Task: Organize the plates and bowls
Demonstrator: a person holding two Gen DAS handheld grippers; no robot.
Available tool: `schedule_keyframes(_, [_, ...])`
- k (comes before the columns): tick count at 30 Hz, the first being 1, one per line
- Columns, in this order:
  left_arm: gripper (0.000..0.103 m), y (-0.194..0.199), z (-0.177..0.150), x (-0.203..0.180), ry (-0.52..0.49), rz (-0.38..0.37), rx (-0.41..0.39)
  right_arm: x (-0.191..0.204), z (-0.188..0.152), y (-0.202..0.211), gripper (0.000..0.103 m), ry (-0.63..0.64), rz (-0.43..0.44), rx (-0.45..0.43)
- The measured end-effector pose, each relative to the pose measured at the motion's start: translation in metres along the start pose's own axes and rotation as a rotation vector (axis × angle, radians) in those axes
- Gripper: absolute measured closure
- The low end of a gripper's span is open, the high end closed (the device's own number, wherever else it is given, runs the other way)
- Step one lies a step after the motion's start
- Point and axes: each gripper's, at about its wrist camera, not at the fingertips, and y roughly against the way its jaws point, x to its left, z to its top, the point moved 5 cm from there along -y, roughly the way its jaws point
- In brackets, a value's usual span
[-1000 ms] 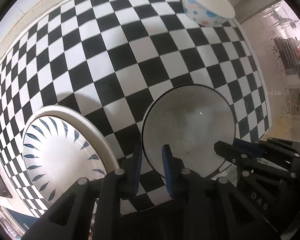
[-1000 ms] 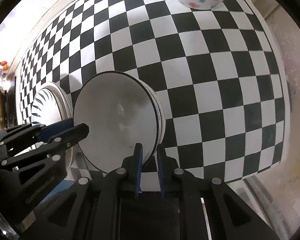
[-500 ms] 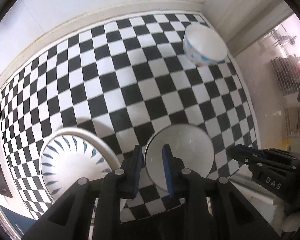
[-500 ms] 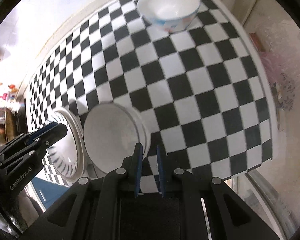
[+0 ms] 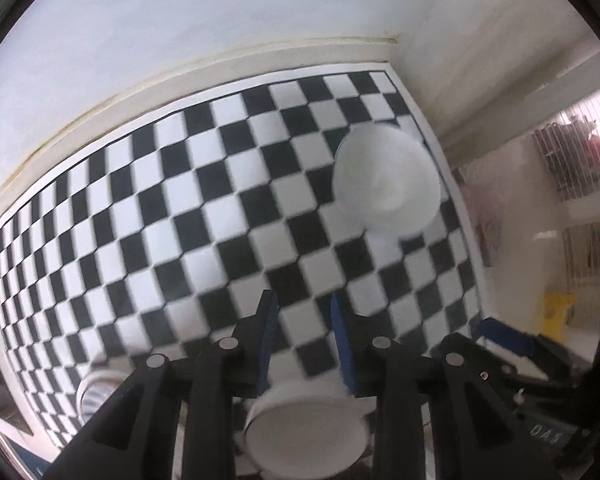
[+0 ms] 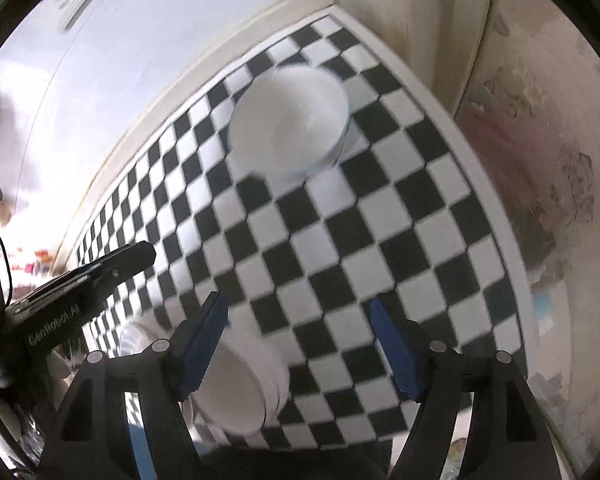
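Note:
A white bowl with blue trim (image 5: 386, 184) stands at the far right of the checkered table (image 5: 180, 208); it also shows in the right wrist view (image 6: 288, 124). A stack of white plates (image 5: 304, 432) lies at the near edge, below my left gripper (image 5: 302, 332), whose fingers stand a narrow gap apart and hold nothing. The stack also shows in the right wrist view (image 6: 240, 388), under the left finger of my right gripper (image 6: 300, 344), which is wide open and empty. A blue-patterned plate (image 5: 96, 392) peeks out at the lower left.
White walls meet in a corner (image 5: 392, 40) behind the table. The table's right edge (image 6: 496, 208) drops off to a mottled floor. The left gripper's body (image 6: 72, 292) shows at the left of the right wrist view.
Both grippers have risen and pulled back from the plate stack, so more table and wall show. The right gripper has opened wide. The left gap has widened slightly.

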Motion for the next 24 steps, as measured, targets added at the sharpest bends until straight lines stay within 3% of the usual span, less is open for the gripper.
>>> schedule_keyframes(4, [0.077, -0.021, 0.037, -0.011, 0.015, -0.061, 0.041, -0.017, 0.037, -0.009, 0.026, -0.051, -0.008, -0.026])
schedule_keyframes(11, [0.077, -0.074, 0.091, -0.029, -0.019, -0.046, 0.124, -0.038, 0.092, -0.041, 0.027, -0.103, 0.005, -0.001])
schedule_keyframes(14, [0.078, -0.092, 0.103, -0.033, -0.03, -0.04, 0.15, -0.039, 0.109, -0.059, 0.033, -0.102, 0.011, 0.031])
schedule_keyframes(18, [0.078, -0.111, 0.111, -0.037, -0.04, -0.052, 0.175, -0.036, 0.121, -0.082, 0.054, -0.097, 0.019, 0.073])
schedule_keyframes(21, [0.079, -0.114, 0.109, -0.037, -0.043, -0.061, 0.17, -0.037, 0.124, -0.098, 0.09, -0.107, 0.032, 0.113])
schedule_keyframes(24, [0.079, -0.113, 0.106, -0.035, -0.033, -0.075, 0.175, -0.038, 0.125, -0.1, 0.091, -0.111, 0.022, 0.11])
